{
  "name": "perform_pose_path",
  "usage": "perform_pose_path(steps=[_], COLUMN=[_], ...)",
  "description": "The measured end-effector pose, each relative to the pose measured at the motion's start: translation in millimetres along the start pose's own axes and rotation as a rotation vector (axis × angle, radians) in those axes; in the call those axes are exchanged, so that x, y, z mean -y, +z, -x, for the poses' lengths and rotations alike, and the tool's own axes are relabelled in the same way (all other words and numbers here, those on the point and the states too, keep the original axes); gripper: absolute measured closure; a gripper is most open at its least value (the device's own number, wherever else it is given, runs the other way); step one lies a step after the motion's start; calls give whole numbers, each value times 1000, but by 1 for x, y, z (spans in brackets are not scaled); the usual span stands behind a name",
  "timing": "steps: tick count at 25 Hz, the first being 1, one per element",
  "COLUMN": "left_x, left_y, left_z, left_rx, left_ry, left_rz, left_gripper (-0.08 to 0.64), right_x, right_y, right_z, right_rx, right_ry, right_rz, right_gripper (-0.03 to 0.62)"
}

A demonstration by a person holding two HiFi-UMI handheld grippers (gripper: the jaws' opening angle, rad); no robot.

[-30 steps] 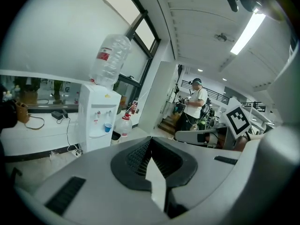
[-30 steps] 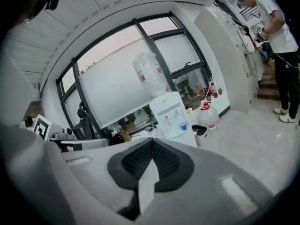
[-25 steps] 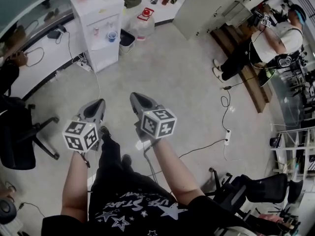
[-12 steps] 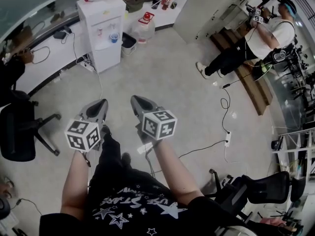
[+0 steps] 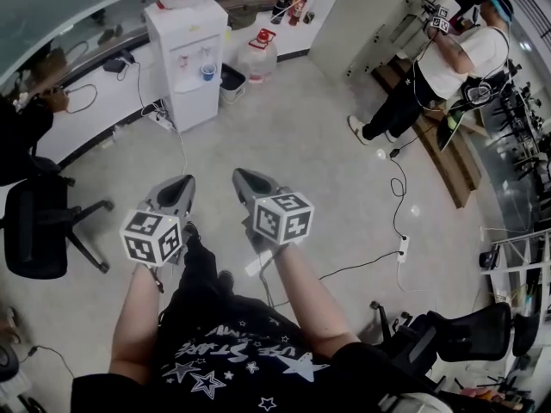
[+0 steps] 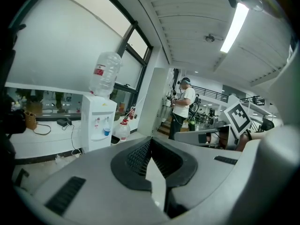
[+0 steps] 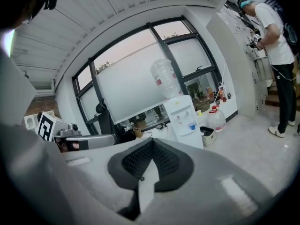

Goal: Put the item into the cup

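Both grippers are held in front of me above the floor, pointing toward a white water dispenser (image 5: pixel 191 54). A small blue cup (image 5: pixel 207 72) sits in the dispenser's tap niche; it also shows as a blue cup (image 6: pixel 104 131) in the left gripper view and a blue cup (image 7: pixel 191 125) in the right gripper view. My left gripper (image 5: pixel 181 183) is shut with nothing between its jaws, tips meeting at the left gripper (image 6: pixel 151 139). My right gripper (image 5: pixel 239 176) is shut too, empty, tips meeting at the right gripper (image 7: pixel 151 142). I see no loose item.
Spare water bottles (image 5: pixel 261 52) and a dark bin (image 5: pixel 231 77) stand right of the dispenser. A counter (image 5: pixel 82 101) runs along the left. Office chairs (image 5: pixel 39 226) flank me. Cables and a power strip (image 5: pixel 402 248) lie on the floor. A person (image 5: pixel 430 67) stands at the far right.
The view has drifted so the dispenser sits a little lower and nearer in the head view. The person at the far right has stepped leftward. Both grippers stay shut.
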State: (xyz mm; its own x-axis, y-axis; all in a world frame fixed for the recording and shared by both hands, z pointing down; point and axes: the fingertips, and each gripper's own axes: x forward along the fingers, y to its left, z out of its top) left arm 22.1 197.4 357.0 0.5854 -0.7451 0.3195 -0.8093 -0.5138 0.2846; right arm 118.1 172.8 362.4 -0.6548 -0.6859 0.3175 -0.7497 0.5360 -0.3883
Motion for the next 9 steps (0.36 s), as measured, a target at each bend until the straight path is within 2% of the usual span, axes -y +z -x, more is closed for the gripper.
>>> perform_pose_path(steps=[9], left_x=[-4], left_y=[0], left_z=[8], left_rx=[7], left_ry=[7], left_rz=[-1], left_gripper=[555], right_x=[-9], right_y=[-3], right_z=[-4], right_rx=[-26], right_ry=[-6], right_rz=[43], right_gripper=[592])
